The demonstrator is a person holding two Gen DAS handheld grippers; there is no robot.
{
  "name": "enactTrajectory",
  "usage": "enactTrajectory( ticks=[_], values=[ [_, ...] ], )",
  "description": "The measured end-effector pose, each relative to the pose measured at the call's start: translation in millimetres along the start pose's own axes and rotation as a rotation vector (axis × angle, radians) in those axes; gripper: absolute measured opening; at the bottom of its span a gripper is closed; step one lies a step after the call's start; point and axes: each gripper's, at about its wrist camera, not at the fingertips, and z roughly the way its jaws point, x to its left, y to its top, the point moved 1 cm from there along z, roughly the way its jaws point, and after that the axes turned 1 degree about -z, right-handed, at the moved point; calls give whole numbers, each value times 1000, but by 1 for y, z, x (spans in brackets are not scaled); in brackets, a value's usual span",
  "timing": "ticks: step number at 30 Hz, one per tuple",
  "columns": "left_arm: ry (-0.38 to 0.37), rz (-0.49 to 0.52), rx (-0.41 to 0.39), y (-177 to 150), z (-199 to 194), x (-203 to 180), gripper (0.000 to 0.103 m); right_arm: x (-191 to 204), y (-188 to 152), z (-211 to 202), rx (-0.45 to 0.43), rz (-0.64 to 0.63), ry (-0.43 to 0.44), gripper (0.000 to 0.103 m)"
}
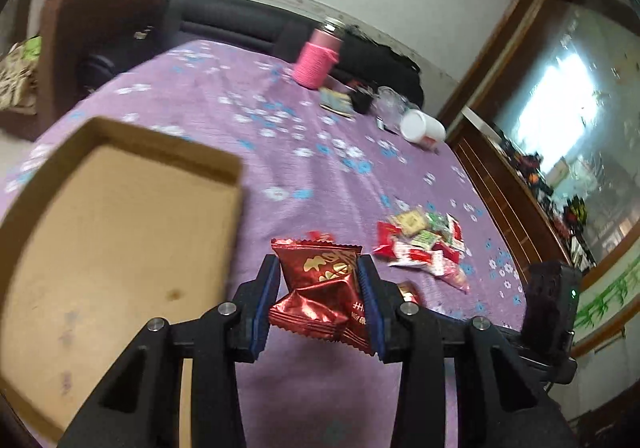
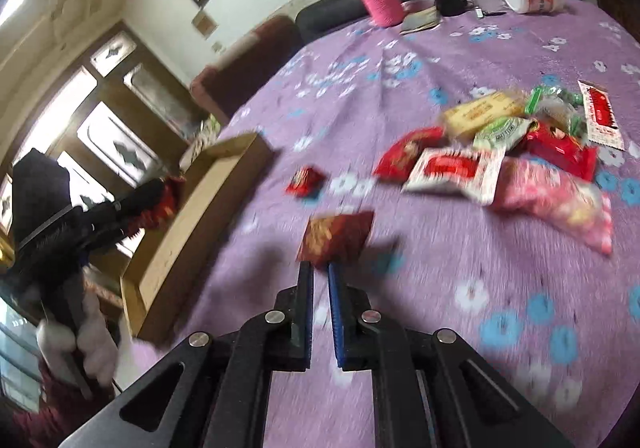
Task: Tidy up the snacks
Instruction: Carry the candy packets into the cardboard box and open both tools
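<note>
Left gripper [image 1: 320,288] pinching crinkled red foil packet [image 1: 320,288], right gripper [image 2: 320,272] clamping flat maroon sachet [image 2: 336,236], cardboard tray [image 1: 120,248]

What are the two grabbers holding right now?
Left gripper: closed on two shiny red snack packets, up off the purple tablecloth.
Right gripper: closed on the edge of a dark red snack packet.
</note>
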Motion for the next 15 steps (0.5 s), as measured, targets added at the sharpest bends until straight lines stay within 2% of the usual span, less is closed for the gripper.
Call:
enactTrajectory(
  ticks=[1,3,5,9,13,15],
  values=[
    [4,-12,-9,-2,-7,7,38,3,-4,-3,2,-14,-33,18],
    [15,-39,-30,-7,-22,22,38,8,-8,-5,3,-37,-90,53],
    [24,-63,-45,-12,-32,33,38,10,-7,-5,-11,-35,-133,63],
    [55,-91,-67,-20,-47,53,38,14,3,9,-11,-22,-152,63],
    [89,-114,-87,-26,-64,70,38,19,10,34,36,-55,-194,63],
    [102,-123,-95,-29,-71,78,39,19,8,38,48,-56,-191,41]
  ],
)
